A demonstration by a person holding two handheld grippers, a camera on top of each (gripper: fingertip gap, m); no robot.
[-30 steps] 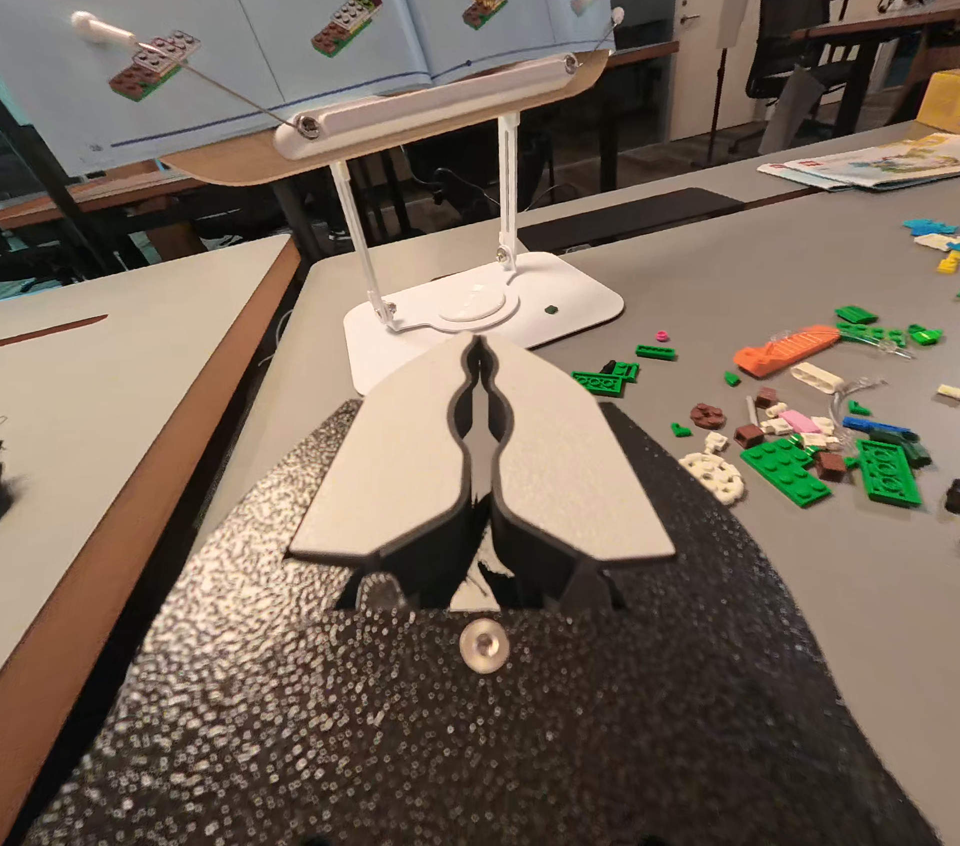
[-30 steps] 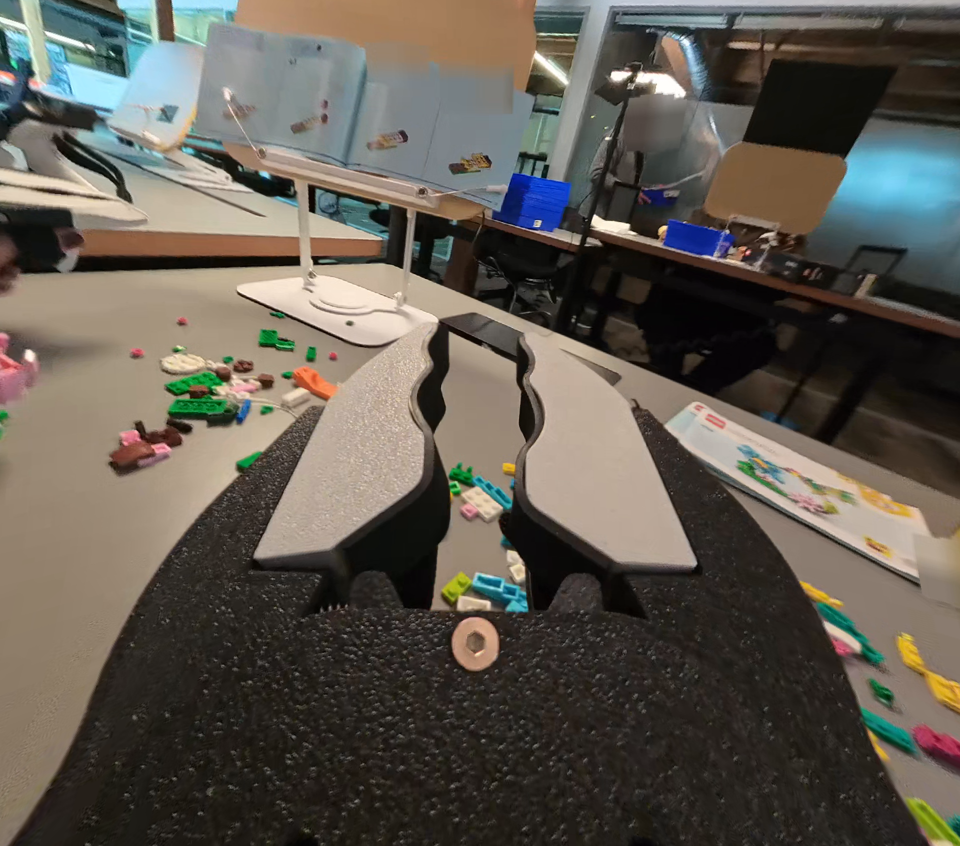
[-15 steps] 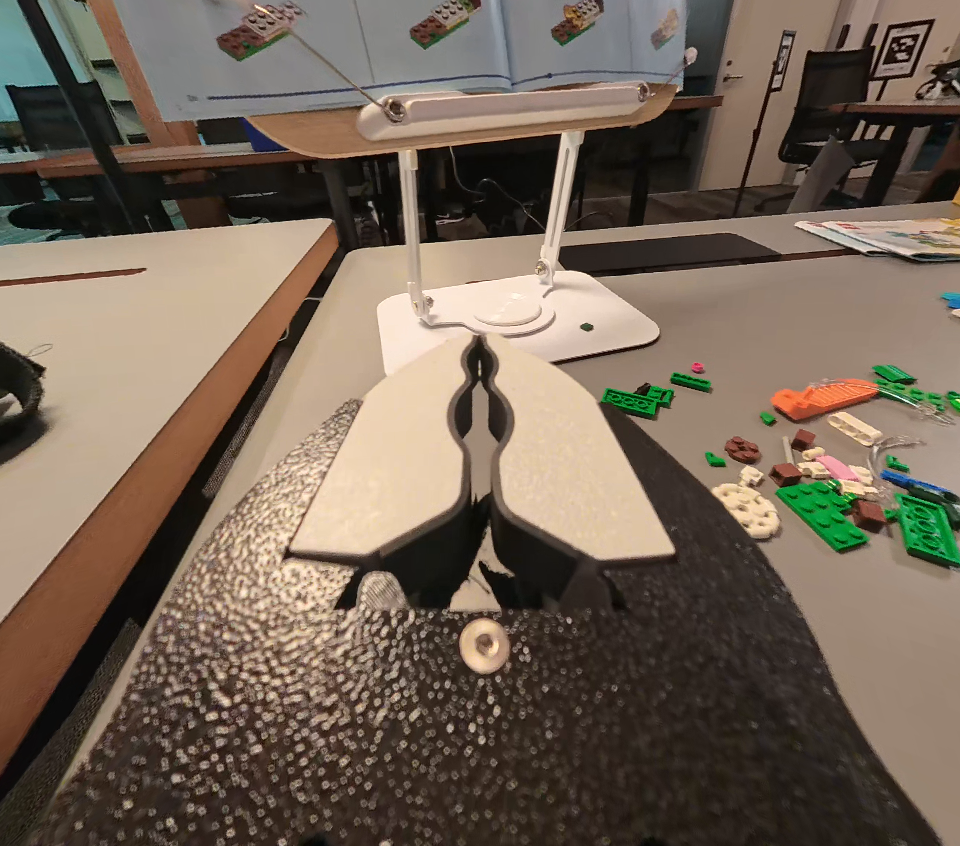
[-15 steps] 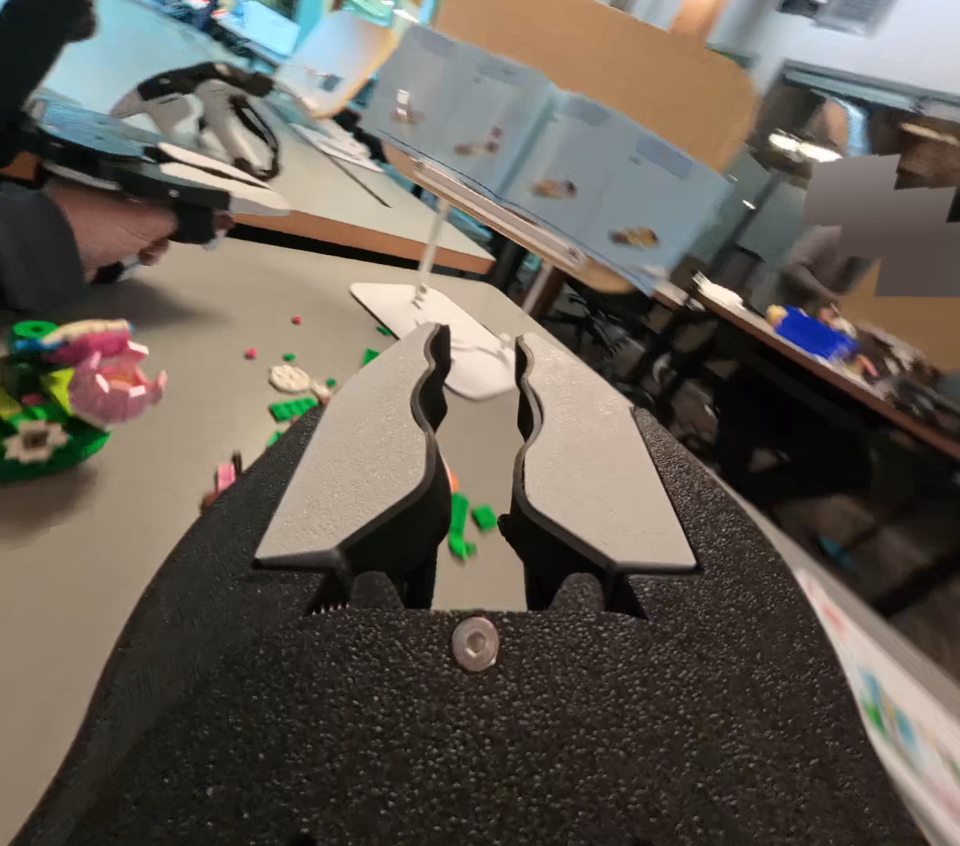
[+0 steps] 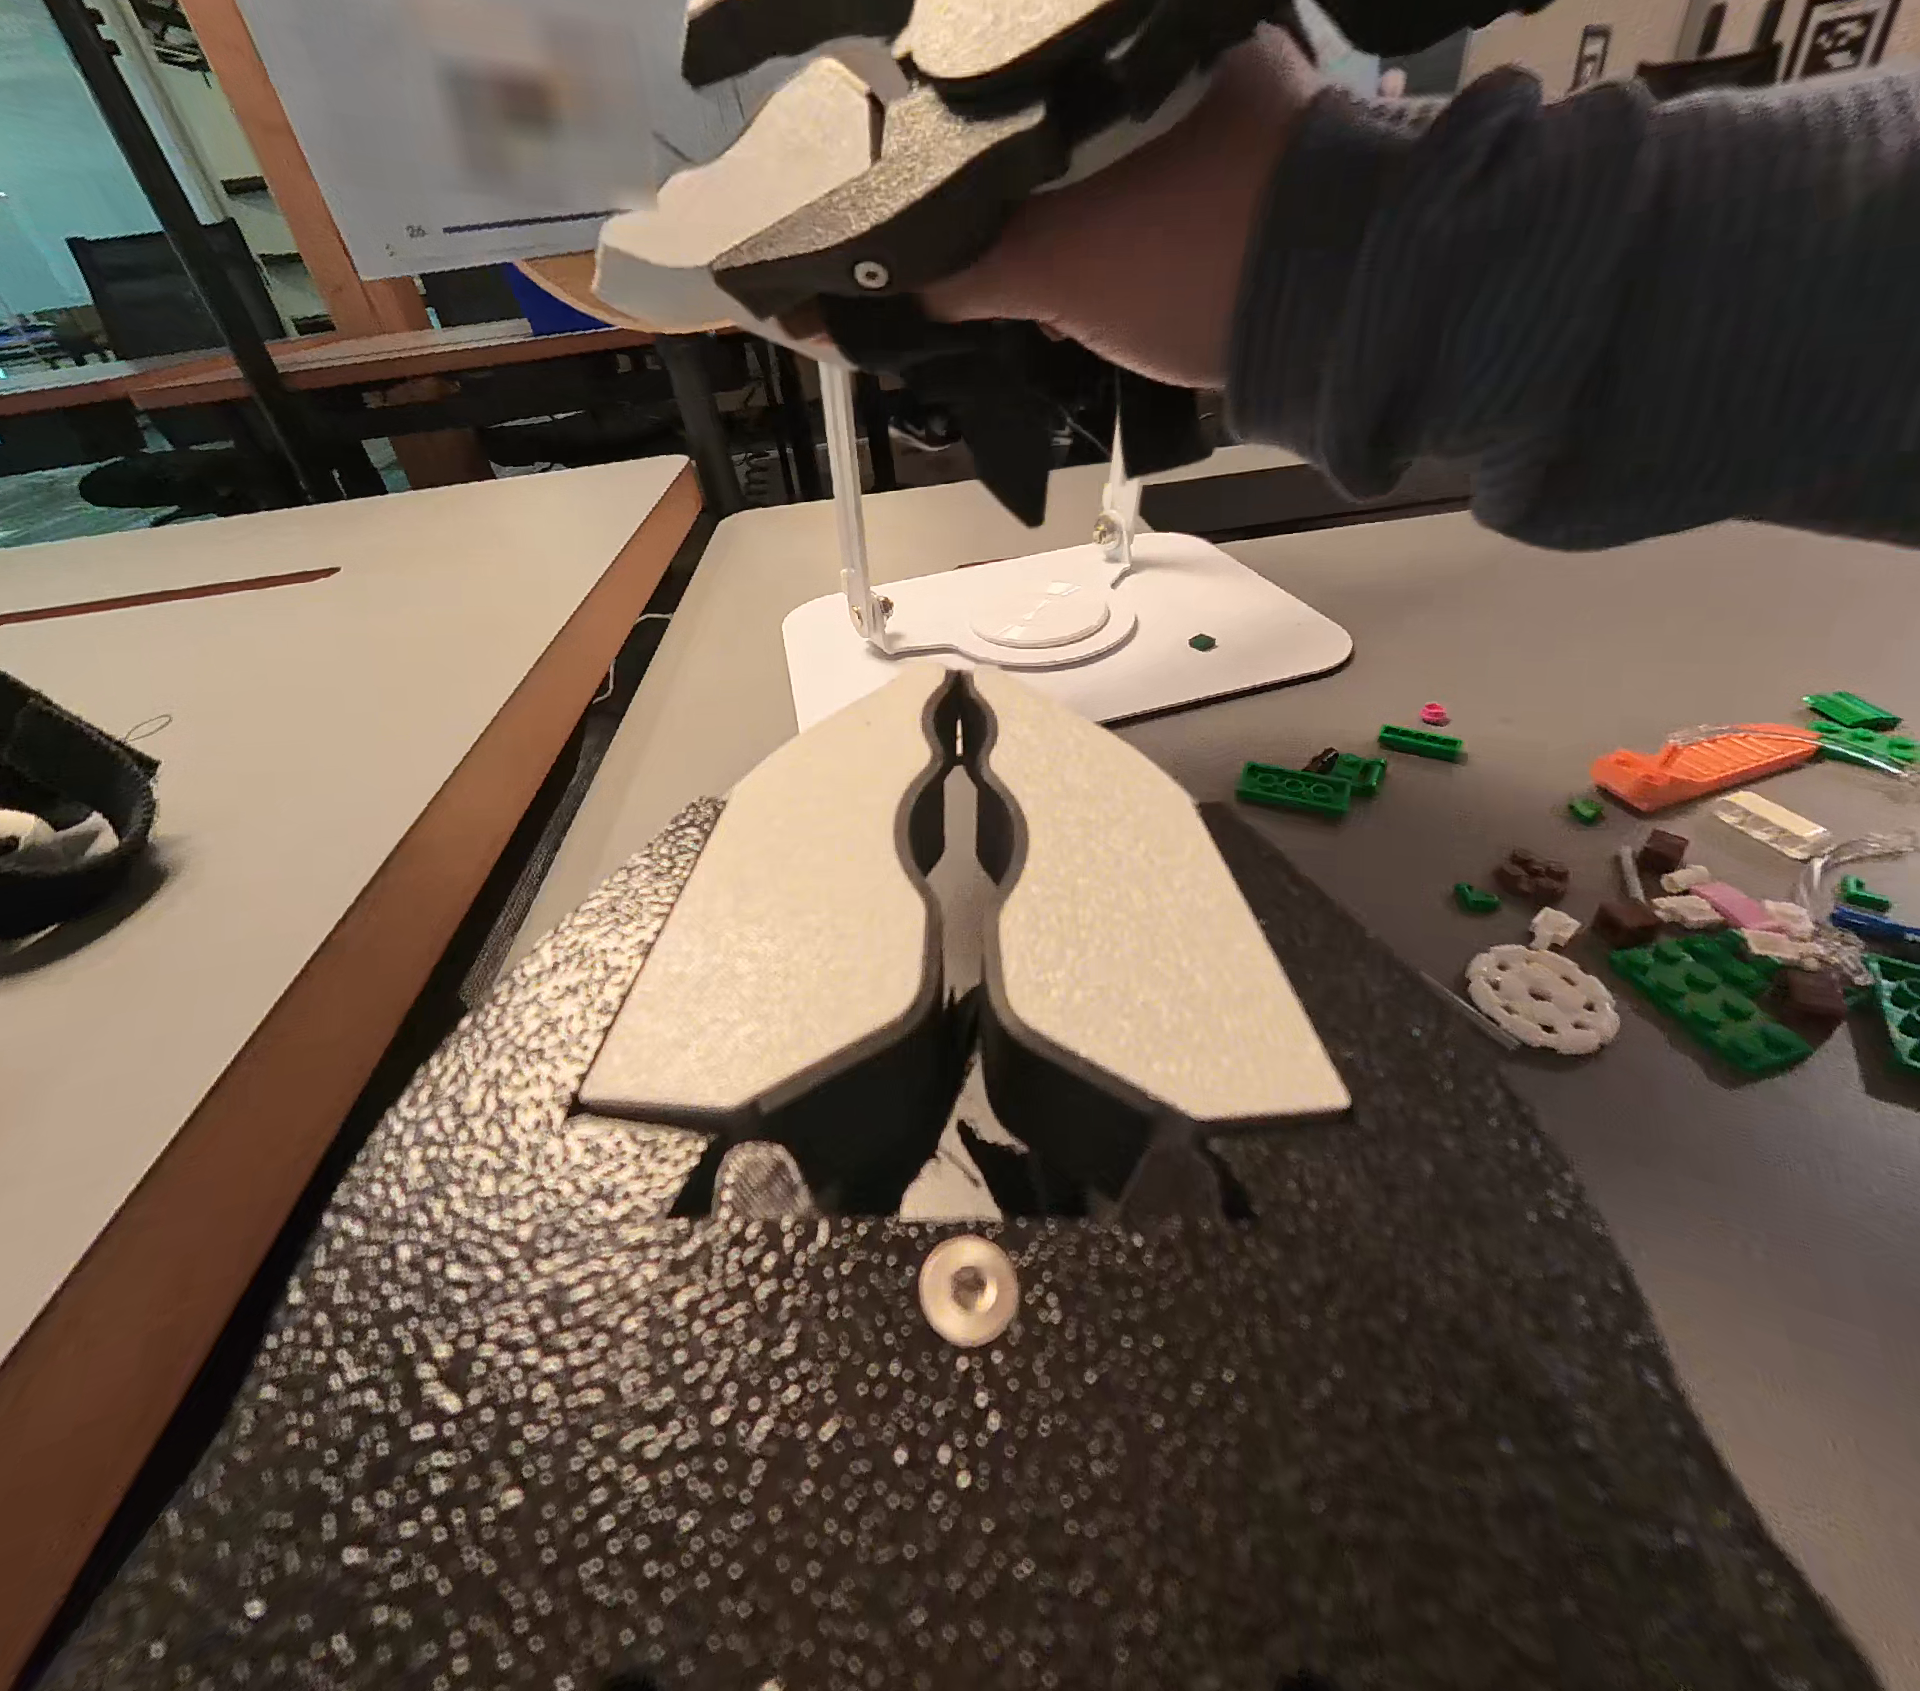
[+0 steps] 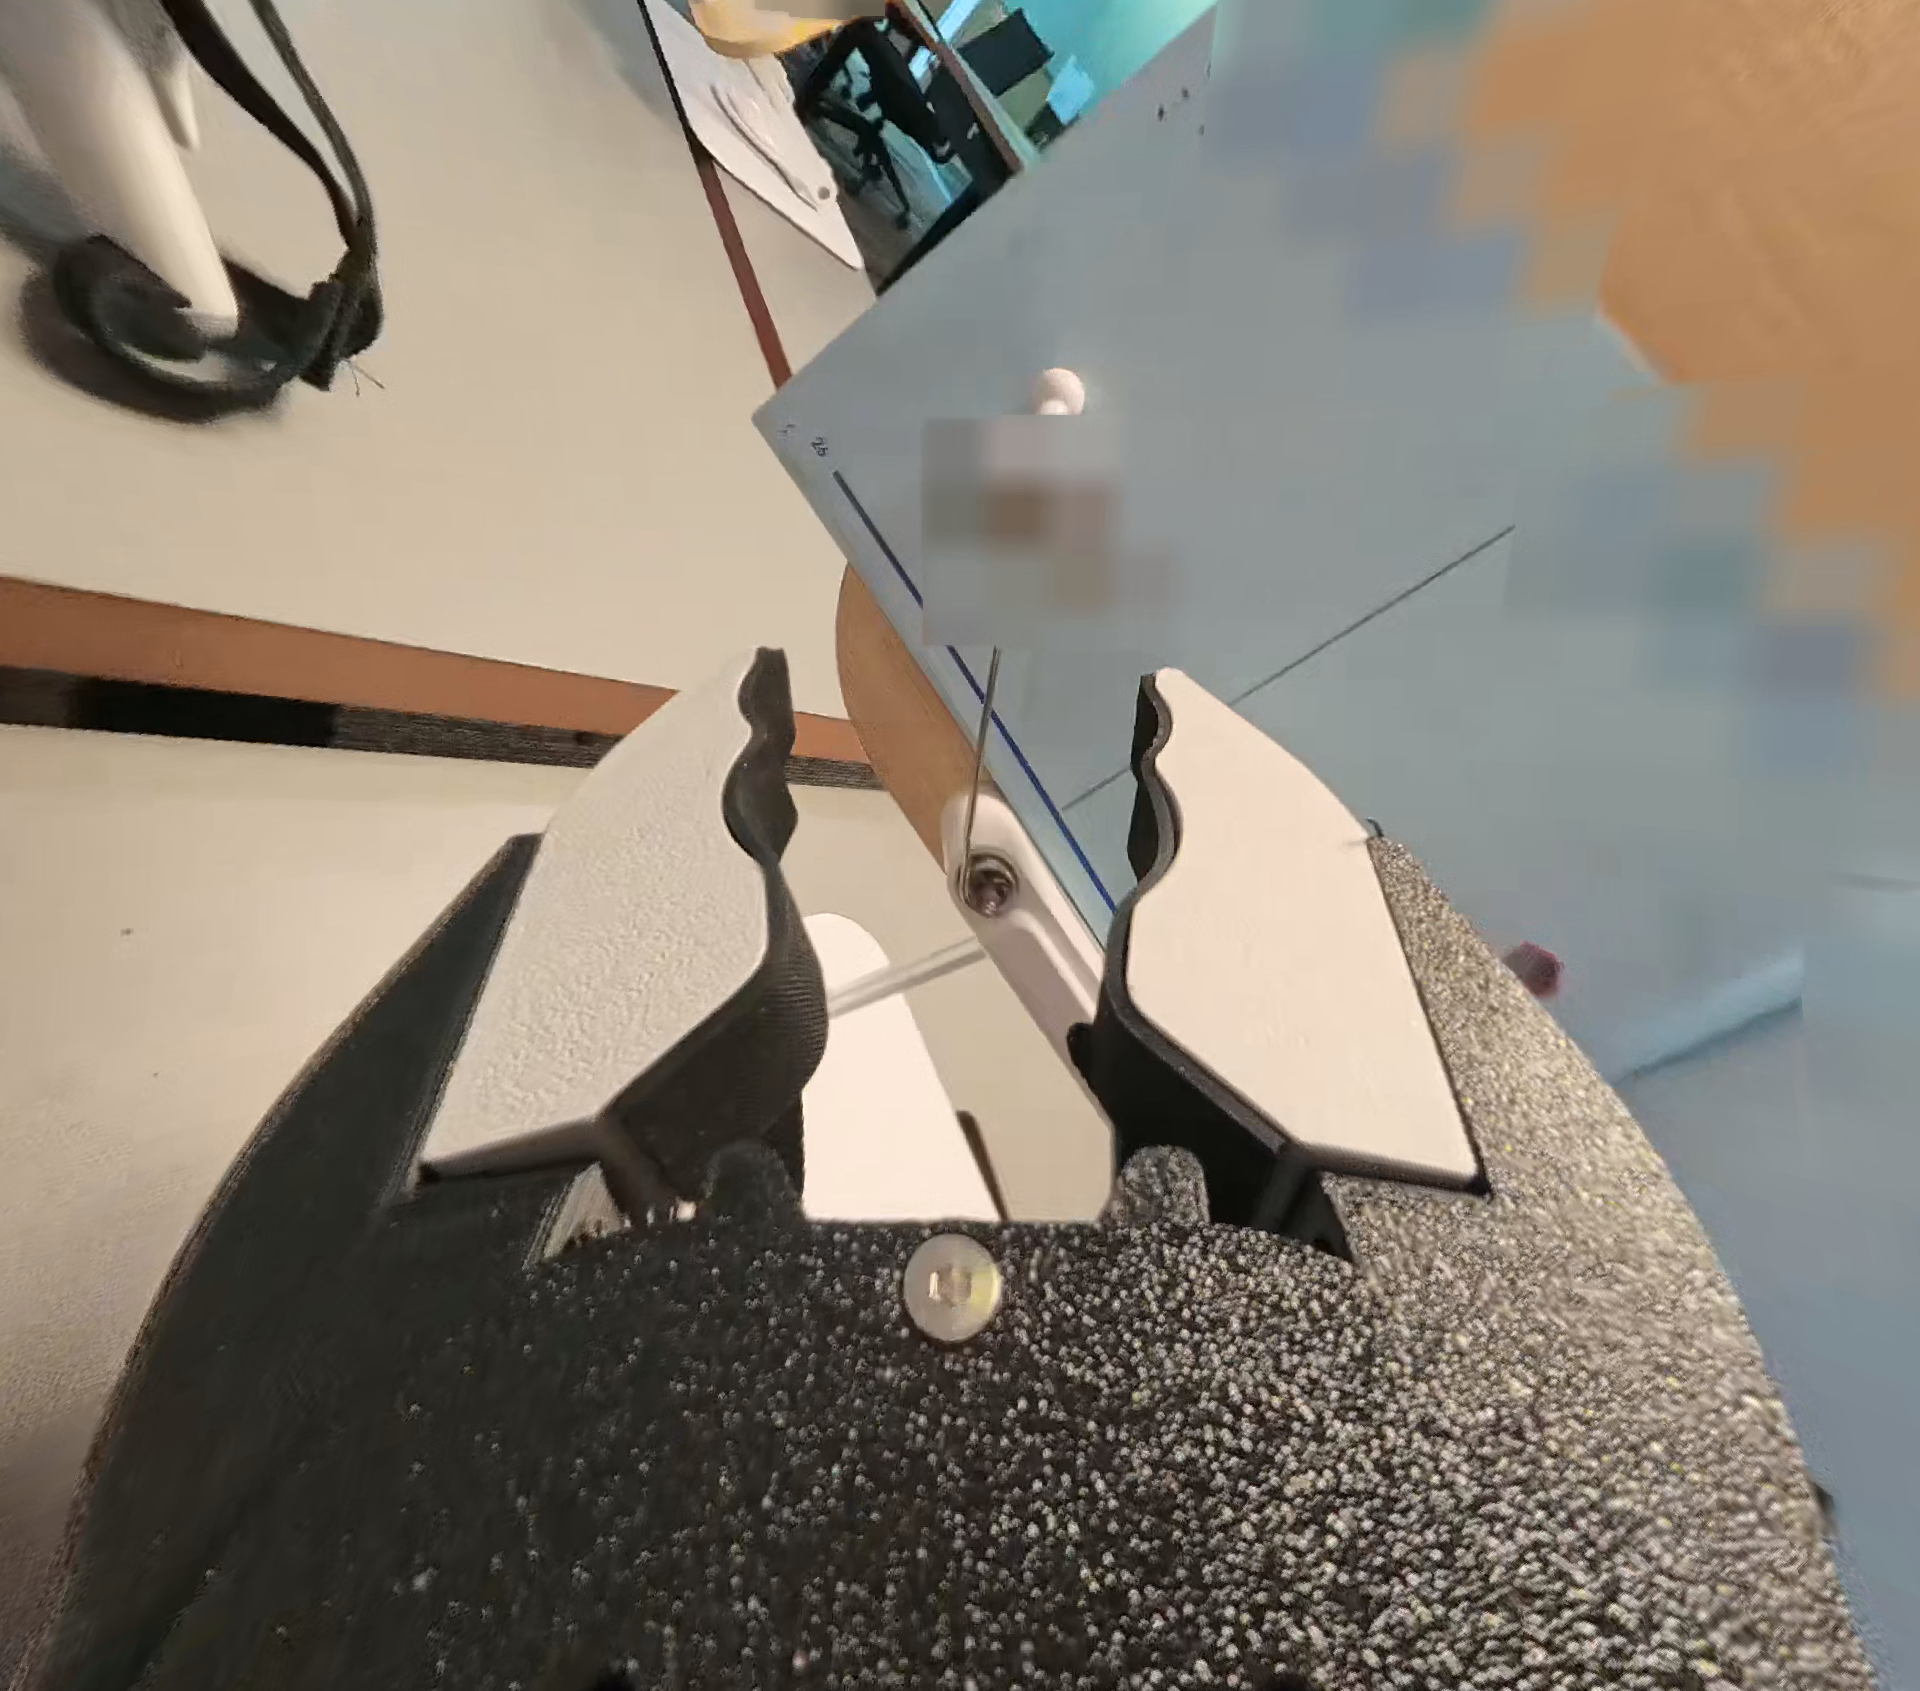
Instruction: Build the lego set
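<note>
My left gripper (image 5: 956, 691) is shut and empty, low over the grey table in front of the white stand base (image 5: 1247, 633). Loose lego pieces lie to its right: an orange piece (image 5: 1704, 768), green plates (image 5: 1704, 997) and a white round piece (image 5: 1543, 997). My right gripper (image 6: 961, 675) is open and raised to the light-blue instruction booklet (image 6: 1299, 498) on the stand. The booklet's lower left corner, the wire page clip (image 6: 982, 758) and the white ledge (image 6: 1023, 914) lie between its fingers. It also shows in the left wrist view (image 5: 665, 155), held by a hand in a grey sleeve.
A second table (image 5: 260, 758) with a brown edge stands to the left across a narrow gap, with a black strap (image 5: 62, 831) on it. In the right wrist view a white device with black straps (image 6: 156, 187) stands on that table. To reach the white round piece (image 5: 1543, 997) in a straight line is about 15 cm for my left fingers, about 25 cm for my right.
My right gripper has swung up and left from over the loose pieces to the booklet's lower left corner and has opened wider. My left gripper stays shut and has hardly moved.
</note>
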